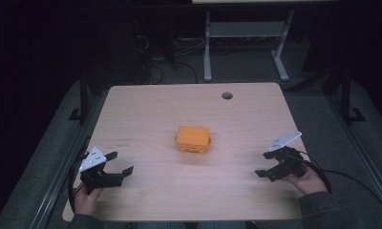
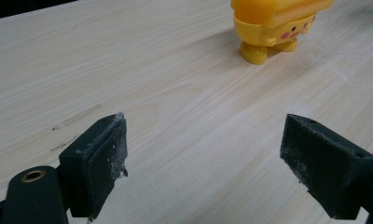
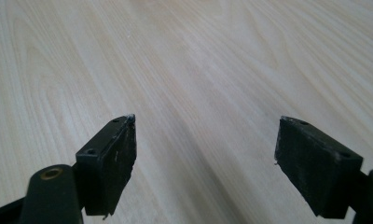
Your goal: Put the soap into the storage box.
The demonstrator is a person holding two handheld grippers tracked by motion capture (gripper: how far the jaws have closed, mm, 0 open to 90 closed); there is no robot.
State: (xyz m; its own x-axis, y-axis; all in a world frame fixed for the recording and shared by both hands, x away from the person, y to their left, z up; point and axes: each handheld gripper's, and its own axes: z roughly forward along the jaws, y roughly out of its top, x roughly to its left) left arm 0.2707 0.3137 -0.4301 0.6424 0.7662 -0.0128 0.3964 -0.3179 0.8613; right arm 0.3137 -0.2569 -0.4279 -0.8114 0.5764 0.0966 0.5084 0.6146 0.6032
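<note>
A pale wood-grain counter (image 1: pixel 146 114) with rounded corners is seen from above, a round dark hole (image 1: pixel 227 95) set near its far edge. Near its middle a yellow-orange plastic toy (image 1: pixel 193 139) is stood, boxy on top. In the left gripper view the toy (image 2: pixel 275 25) is shown with stubby rounded feet and pink cheek spots; its top is cut off by the frame.

The left gripper (image 1: pixel 118 163) is held by a hand (image 1: pixel 86 199) at the near left corner, its jaws spread apart and empty, the toy well apart from them. The pads (image 2: pixel 98 163) are seen as blocky black wedges, scuffed with pale dust. Faint dark marks (image 2: pixel 75 119) are left on the wood beside them.

The right gripper (image 1: pixel 265 165) is held by a hand (image 1: pixel 309 182) close to the right edge, its jaws likewise spread with nothing between them. In its own view the right gripper (image 3: pixel 203 156) is shown over bare grain.

Open counter is left on all sides of the toy. Beyond the far edge, grey floor, cables (image 1: pixel 153 71) and a white frame's legs (image 1: pixel 207 52) are made out; the surroundings are lost in darkness.
</note>
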